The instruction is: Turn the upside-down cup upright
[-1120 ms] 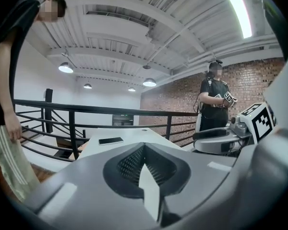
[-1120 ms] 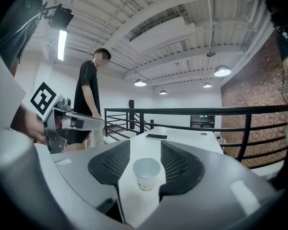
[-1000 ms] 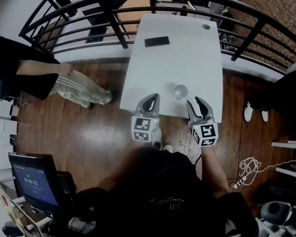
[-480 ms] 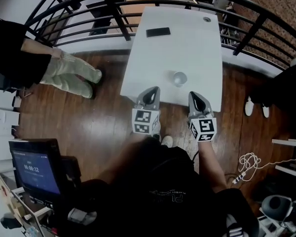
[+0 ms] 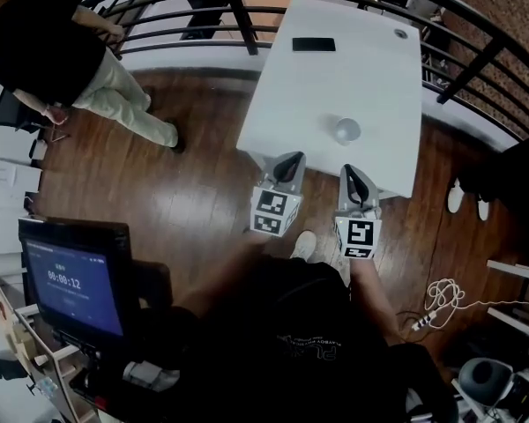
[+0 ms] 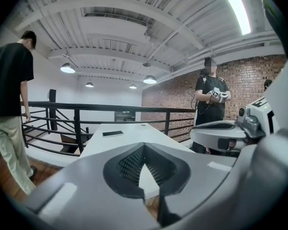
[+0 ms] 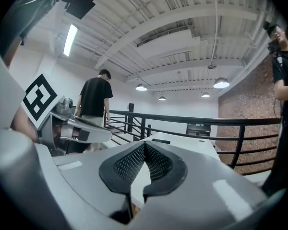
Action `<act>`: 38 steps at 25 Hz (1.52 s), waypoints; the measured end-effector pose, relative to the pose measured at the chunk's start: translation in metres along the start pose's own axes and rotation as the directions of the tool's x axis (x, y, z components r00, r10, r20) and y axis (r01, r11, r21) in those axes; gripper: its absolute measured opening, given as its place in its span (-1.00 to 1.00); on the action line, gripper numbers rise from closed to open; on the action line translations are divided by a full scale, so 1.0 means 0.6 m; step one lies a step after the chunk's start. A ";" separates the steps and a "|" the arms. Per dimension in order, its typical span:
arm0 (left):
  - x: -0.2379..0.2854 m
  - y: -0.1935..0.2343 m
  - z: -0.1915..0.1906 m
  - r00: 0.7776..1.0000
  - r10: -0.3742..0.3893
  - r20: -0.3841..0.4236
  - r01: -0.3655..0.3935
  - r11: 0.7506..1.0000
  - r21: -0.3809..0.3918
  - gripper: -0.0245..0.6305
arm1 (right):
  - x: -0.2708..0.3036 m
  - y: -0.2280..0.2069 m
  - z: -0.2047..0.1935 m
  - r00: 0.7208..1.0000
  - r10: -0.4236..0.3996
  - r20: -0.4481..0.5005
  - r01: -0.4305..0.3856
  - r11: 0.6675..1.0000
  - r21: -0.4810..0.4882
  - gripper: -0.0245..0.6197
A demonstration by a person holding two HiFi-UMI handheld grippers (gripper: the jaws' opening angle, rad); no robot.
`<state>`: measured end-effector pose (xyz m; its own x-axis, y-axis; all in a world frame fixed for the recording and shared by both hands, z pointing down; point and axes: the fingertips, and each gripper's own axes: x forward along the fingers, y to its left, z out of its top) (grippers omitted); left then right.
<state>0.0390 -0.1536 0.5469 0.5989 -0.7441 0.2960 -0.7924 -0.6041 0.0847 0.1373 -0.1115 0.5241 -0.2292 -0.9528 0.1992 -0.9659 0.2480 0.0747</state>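
The cup stands on the white table, towards the near end and well short of the dark phone lying at the far end. From above it is a small pale grey round with a lighter ring inside it, glassy and a little shiny. From this angle I cannot tell whether its base or its mouth faces up. Nothing touches it.

Both grippers hang at the table's near edge, side by side and apart from the cup. The right gripper points almost straight at the cup. Its ribbed pads are pressed together with nothing between them. The left gripper sits a little to the side, its jaws likewise closed and empty. In neither gripper view does the cup show – only the long white tabletop beyond the tips.

Past the table runs a black railing, and a person in a black top stands on the wooden floor.
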 end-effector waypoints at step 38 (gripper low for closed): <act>-0.331 -0.044 -0.110 0.995 -0.089 0.052 0.087 0.996 0.033 -0.94 | -0.284 0.221 -0.045 0.977 -0.211 -0.006 0.209 0.972 -0.111 -0.88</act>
<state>-0.0666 0.0293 0.5488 0.6722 -0.7012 0.2377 -0.7328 -0.6759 0.0785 0.0516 0.0885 0.5262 -0.0191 -0.9826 0.1849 -0.9730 0.0608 0.2226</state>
